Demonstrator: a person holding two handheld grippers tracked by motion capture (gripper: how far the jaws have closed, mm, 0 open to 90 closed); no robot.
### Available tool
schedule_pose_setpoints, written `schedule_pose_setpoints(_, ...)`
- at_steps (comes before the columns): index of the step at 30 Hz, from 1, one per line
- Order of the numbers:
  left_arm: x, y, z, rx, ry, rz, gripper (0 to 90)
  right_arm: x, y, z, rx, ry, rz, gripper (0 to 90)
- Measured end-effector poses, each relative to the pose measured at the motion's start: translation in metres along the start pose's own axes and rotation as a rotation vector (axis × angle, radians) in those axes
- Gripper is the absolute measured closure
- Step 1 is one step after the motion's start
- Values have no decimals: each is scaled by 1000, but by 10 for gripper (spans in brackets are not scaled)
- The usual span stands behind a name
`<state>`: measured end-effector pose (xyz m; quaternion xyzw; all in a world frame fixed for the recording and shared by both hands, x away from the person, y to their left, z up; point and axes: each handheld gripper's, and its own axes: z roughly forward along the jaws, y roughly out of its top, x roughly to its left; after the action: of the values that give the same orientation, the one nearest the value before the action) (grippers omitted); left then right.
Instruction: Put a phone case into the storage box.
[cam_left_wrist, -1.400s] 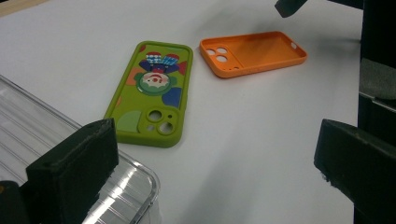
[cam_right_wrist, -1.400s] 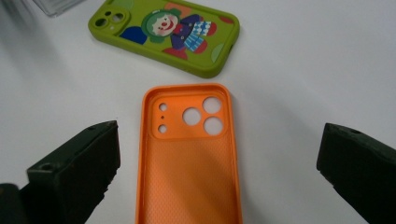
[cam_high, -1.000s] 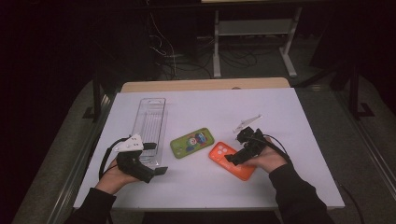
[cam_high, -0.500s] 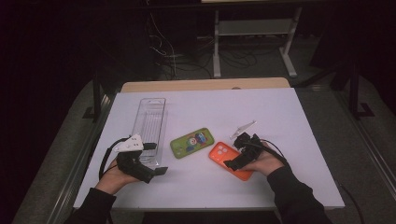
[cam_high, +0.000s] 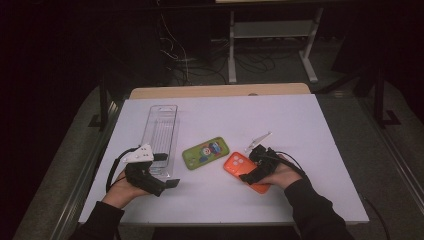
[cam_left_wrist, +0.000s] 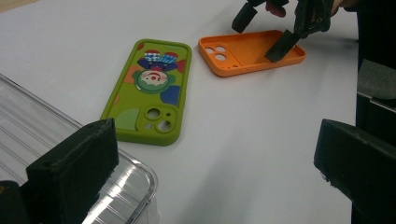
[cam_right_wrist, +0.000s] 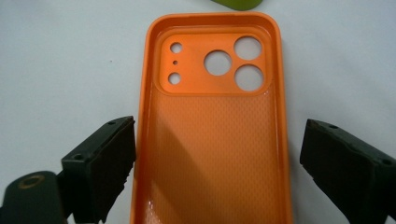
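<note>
Straddling the orange soft-plastic phone case (cam_right_wrist: 212, 140), hollow side up at the table's near right: right gripper (cam_right_wrist: 217, 163), jaws spread but just been narrowing, case between, pads not yet pressing; pickup judged imminent. Left gripper (cam_left_wrist: 210, 177): spread, empty, near left

Each hand-held unit, the left gripper (cam_high: 167, 183) and the right gripper (cam_high: 243, 176), has a black body from which two blocky black jaws with flat, matte inner faces project; small round screw recesses are visible on the jaw mounts in the right gripper view. The left gripper carries a light grey three-cornered plate (cam_high: 139, 154) on top, and a thin black cable (cam_high: 111, 170) loops away from its body. The person wears dark long sleeves (cam_high: 314, 210) reaching to the wrists.
</note>
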<state>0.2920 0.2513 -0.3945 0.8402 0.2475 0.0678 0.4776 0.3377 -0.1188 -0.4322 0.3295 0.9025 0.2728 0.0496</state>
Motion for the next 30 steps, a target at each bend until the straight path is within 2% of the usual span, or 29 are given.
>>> schedule_pose_setpoints(10, 0, -1, 1, 2, 0, 3, 0, 5, -1, 6, 37, -4, -15, 104)
schedule_pose_setpoints(11, 0, 0, 0, 10, 1, 13, 0, 6, -1, 7, 39, -12, -17, 110)
schedule_pose_setpoints(18, 0, -1, 0, 8, 3, 12, 0, 12, -2, 7, 49, -59, -29, 134)
schedule_pose_setpoints(30, 0, -1, 0, 10, 6, 12, 0, 11, -3, 6, 36, -56, -25, 152)
